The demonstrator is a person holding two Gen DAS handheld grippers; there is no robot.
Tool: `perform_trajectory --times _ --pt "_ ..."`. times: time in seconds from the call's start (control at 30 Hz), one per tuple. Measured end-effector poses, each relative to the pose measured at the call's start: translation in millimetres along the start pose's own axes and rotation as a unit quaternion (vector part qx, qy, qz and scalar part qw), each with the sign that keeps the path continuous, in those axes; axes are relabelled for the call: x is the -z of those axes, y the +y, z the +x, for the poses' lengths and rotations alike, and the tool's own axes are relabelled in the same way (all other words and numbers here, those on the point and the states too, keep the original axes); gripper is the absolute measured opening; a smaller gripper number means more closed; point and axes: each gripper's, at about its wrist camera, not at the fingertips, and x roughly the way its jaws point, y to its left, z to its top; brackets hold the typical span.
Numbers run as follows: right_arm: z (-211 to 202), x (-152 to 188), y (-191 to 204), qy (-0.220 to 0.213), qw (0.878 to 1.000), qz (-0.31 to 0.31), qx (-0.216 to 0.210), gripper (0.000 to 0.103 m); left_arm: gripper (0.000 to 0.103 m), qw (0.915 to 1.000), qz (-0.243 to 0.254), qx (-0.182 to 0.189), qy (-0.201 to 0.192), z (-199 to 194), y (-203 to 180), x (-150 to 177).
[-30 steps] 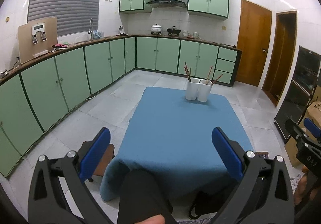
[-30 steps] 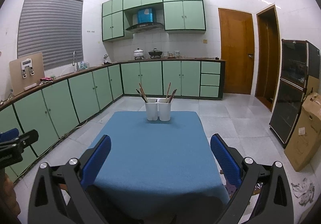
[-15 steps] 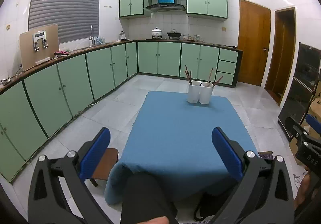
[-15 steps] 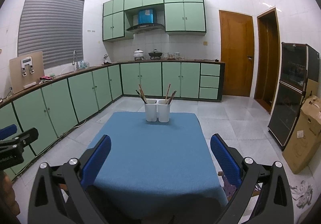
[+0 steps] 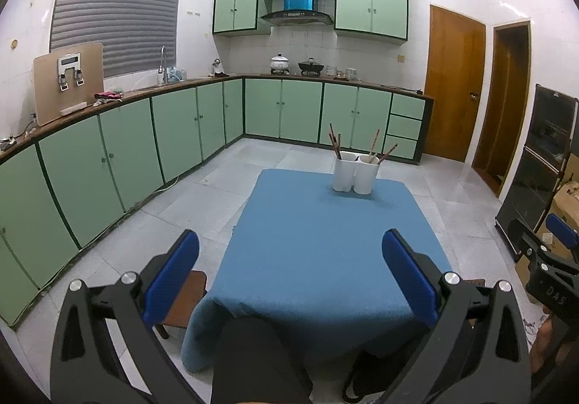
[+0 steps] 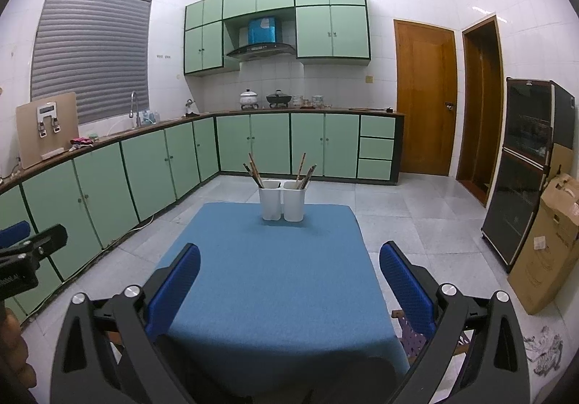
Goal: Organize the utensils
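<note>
Grippers: while both are hovering off the near edge of the table, the left gripper (image 5: 289, 270) and the right gripper (image 6: 289, 273) are standing wide apart, blue pads (image 6: 173, 284) gripping nothing.
Partner view: each gripper is showing at the edge of the other's picture, the right one (image 5: 550, 259) at the far right, the left one (image 6: 25, 252) at the far left.
Table: the blue tablecloth (image 6: 267, 281) is lying bare between the jaws and the far end.
Holders: two white holders (image 6: 283, 199) are standing upright and touching side by side near the far edge of the table, well apart from both grippers, straight ahead of the right and a little to the right of the left (image 5: 355, 174).
Utensils: brown sticks (image 6: 255, 170), probably chopsticks, are leaning in both holders, tops fanning outward; none is lying on the cloth.
Stage: sticks sitting in both holders is fitting either a sorted end or a mixed lot awaiting sorting.
Handling: the sticks are likely light, stiff, thin and somewhat slippery, so pinching one across its upper shaft above the rim seems best; the holders look light and tippable.
</note>
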Motion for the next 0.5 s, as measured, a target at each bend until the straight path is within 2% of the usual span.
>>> perform_trajectory --times 0.5 --pt "-1.4 -1.3 -1.9 -0.003 1.0 0.002 0.002 0.097 0.098 1.0 0.001 -0.004 -0.004 -1.9 0.1 -1.1"
